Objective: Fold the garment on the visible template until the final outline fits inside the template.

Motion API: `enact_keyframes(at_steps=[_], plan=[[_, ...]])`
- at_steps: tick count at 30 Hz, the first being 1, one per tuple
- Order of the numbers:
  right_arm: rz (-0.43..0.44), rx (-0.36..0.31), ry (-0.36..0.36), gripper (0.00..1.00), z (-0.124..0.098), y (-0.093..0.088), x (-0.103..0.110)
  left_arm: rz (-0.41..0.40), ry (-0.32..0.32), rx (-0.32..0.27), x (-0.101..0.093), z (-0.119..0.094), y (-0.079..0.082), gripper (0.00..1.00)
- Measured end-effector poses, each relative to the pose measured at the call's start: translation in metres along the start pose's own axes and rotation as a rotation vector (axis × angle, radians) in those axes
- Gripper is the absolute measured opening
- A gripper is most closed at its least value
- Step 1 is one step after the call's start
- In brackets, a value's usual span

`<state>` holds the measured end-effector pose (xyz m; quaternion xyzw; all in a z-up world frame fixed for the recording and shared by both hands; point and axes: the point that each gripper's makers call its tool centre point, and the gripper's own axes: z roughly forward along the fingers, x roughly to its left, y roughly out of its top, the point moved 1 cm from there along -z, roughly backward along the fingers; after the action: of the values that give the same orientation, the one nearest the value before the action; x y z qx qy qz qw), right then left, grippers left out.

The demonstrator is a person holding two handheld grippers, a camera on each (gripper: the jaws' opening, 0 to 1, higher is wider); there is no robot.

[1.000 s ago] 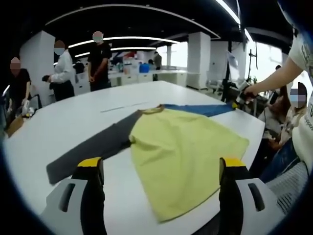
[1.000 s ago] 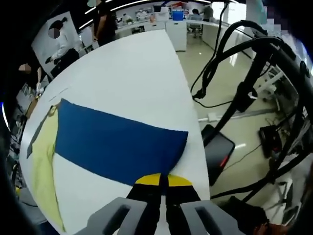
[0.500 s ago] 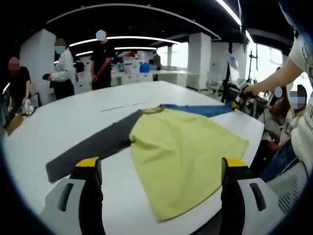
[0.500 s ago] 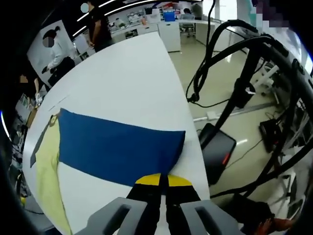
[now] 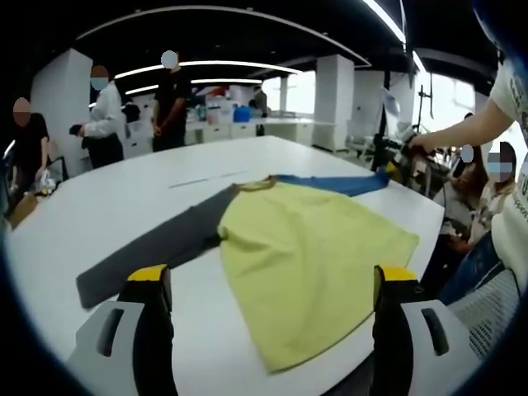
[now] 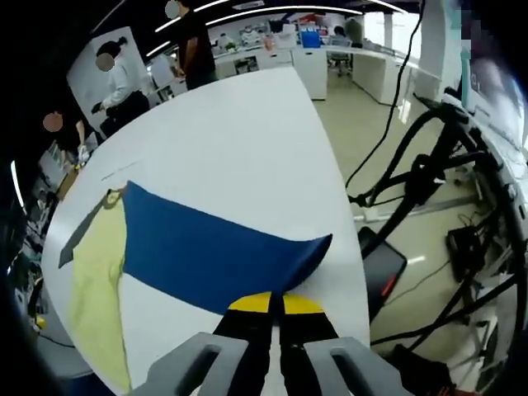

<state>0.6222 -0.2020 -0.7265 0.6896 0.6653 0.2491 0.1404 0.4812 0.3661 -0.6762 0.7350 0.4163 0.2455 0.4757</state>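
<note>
A long-sleeved garment lies flat on the white table (image 5: 247, 157). It has a yellow body (image 5: 313, 264), a grey sleeve (image 5: 157, 247) and a blue sleeve (image 5: 338, 183). My left gripper (image 5: 272, 276) hovers open over the table's near edge, its jaws wide apart either side of the yellow hem. My right gripper (image 6: 275, 301) is shut on the cuff end of the blue sleeve (image 6: 206, 256), whose end curls up off the table. The right gripper (image 5: 402, 161) also appears in the left gripper view, held by a person's hand. The yellow body (image 6: 95, 280) shows at the left of the right gripper view.
A thin line (image 5: 206, 180) marks the table beyond the collar. Several people stand behind the table (image 5: 103, 115). A seated person (image 5: 499, 190) is at the right. Black cables and a stand (image 6: 429, 190) cover the floor beyond the table edge (image 6: 346, 214).
My right gripper has risen a little with the blue cuff, so the sleeve end now curls upward. The left gripper has stayed where it was.
</note>
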Motion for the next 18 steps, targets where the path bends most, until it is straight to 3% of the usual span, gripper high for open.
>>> enact_keyframes(at_steps=[18], plan=[[-0.099, -0.073, 0.085, 0.00, -0.005, 0.033, 0.062, 0.006, -0.004, -0.002, 0.002, -0.002, -0.001, 0.99]])
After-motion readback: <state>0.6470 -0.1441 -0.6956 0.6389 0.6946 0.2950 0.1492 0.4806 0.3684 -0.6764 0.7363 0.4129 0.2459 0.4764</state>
